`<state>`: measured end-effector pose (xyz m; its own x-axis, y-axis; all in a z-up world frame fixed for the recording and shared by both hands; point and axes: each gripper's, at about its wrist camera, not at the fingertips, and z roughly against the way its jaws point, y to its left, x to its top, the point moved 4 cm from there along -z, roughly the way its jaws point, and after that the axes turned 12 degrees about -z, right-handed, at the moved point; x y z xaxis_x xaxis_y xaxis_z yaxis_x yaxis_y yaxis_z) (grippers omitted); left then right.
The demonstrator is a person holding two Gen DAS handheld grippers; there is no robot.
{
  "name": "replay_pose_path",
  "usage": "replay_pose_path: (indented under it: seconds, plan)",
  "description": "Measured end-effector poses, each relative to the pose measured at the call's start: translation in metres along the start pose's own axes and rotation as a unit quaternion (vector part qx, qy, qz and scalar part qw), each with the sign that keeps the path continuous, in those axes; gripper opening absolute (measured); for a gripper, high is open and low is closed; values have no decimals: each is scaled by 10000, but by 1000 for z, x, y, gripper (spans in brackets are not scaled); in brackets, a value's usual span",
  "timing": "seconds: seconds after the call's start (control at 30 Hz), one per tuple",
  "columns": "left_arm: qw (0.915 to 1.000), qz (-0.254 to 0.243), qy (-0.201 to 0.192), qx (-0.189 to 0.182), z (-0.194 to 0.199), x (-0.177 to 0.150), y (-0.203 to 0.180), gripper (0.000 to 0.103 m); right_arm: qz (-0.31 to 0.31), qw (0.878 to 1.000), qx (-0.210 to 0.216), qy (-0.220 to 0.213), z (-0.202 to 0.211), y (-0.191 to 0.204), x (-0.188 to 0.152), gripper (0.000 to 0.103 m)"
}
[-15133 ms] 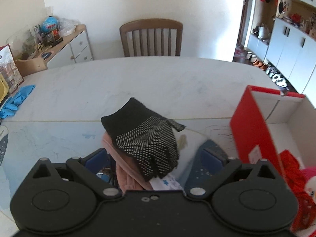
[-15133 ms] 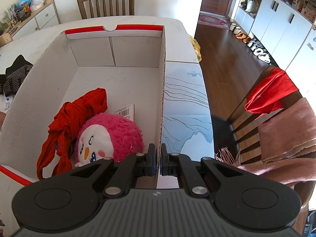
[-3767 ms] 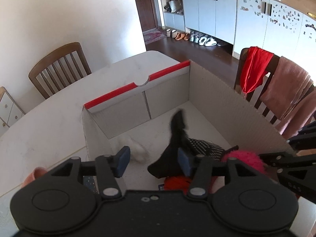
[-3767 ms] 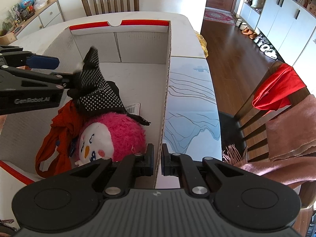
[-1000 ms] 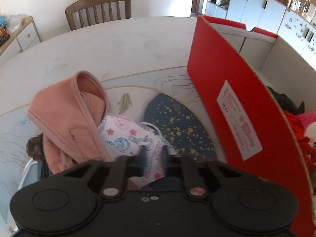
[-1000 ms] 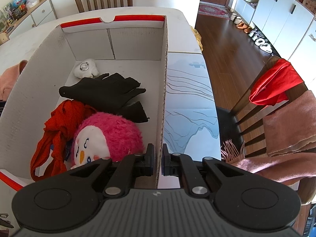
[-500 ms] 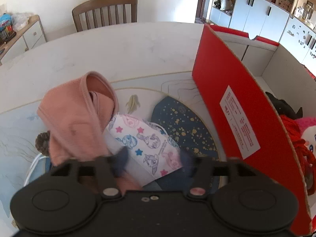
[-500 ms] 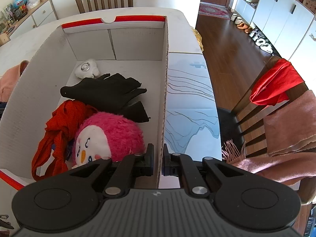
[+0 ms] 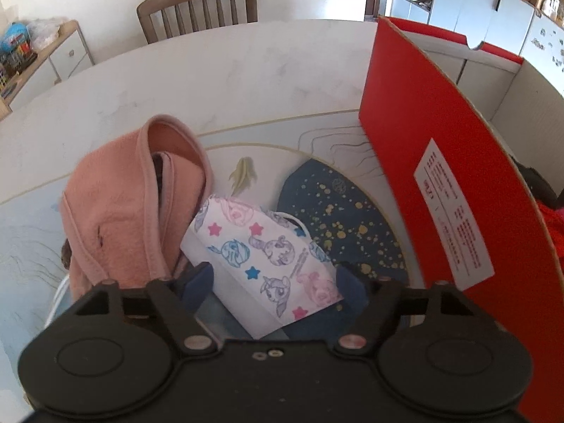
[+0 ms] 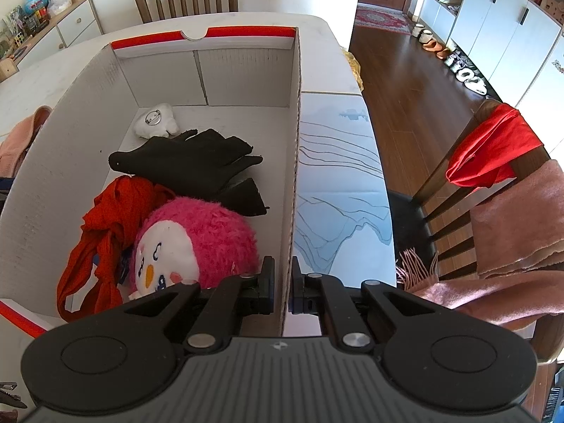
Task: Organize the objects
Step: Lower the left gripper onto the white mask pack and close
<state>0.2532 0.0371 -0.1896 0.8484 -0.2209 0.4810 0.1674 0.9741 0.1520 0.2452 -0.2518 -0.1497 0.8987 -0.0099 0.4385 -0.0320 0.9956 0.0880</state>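
L claw (image 9: 273, 283) wide open, empty | face mask (image 9: 264, 257) lies btwn its fingers, long axis diagonal | R claw (image 10: 281, 287) pinched on box wall (image 10: 291, 176) | L nearer

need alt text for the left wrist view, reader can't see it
The left tool, open, sits over a white face mask printed with cartoon ponies and stars, which lies on a patterned table mat. A pink towel is bunched just left of the mask, and the red outer wall of a cardboard box stands to the right.
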Motion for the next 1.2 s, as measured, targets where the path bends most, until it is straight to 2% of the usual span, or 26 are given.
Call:
replay_pose_path:
  seconds: [0.07,0.13,0.2,0.23,0.33,0.4,0.47,0.5,0.57,0.63,0.67,0.73,0.87,0.97,1.1,1.17,1.2]
  plan:
    - [10000,41,-31,-61,0,0,1,66,-2,10000,2,0,0,-1,0,6]
    - [9998,64,-90,-145,2,0,1,49,-5,10000,2,-1,0,-1,0,6]
    - [9998,45,-118,-179,2,1,1,41,-7,10000,7,-3,0,0,-1,6]
    - [9997,45,-136,-186,3,1,1,31,-7,10000,3,0,0,-1,0,6]
    - [9988,126,-209,-417,5,1,2,11,-3,10000,1,-1,0,-1,-1,6]
    - [9989,116,-203,-405,5,1,1,10,-4,10000,5,0,0,-1,0,6]
    - [9992,59,-198,-330,7,2,0,17,-1,10000,3,-1,0,-1,0,6]
    - [9994,67,-184,-276,7,3,0,30,-2,10000,3,-1,0,-1,0,6]
    - [9995,179,-185,-201,7,3,4,45,-4,10000,4,0,0,-1,0,6]
    - [9992,258,-264,-144,10,5,8,83,-4,10000,6,-1,0,-1,0,6]
    - [9991,262,-324,-106,13,6,8,87,-3,10000,4,0,0,-1,0,6]
    - [9992,261,-295,15,14,8,9,91,-6,10000,6,3,0,-1,-1,6]
    - [9986,501,10,166,4,11,14,92,-2,10000,4,-1,0,-1,0,6]
    - [9983,487,156,265,-4,15,12,92,-6,10000,7,0,0,-1,0,6]
    - [9980,475,268,316,-13,16,9,87,-2,10000,5,-1,0,-1,0,6]
    - [9975,608,247,257,-13,15,11,83,-8,10000,10,0,0,-1,0,6]
    - [9973,666,236,209,-13,16,12,78,-15,10000,13,6,0,-1,-1,6]
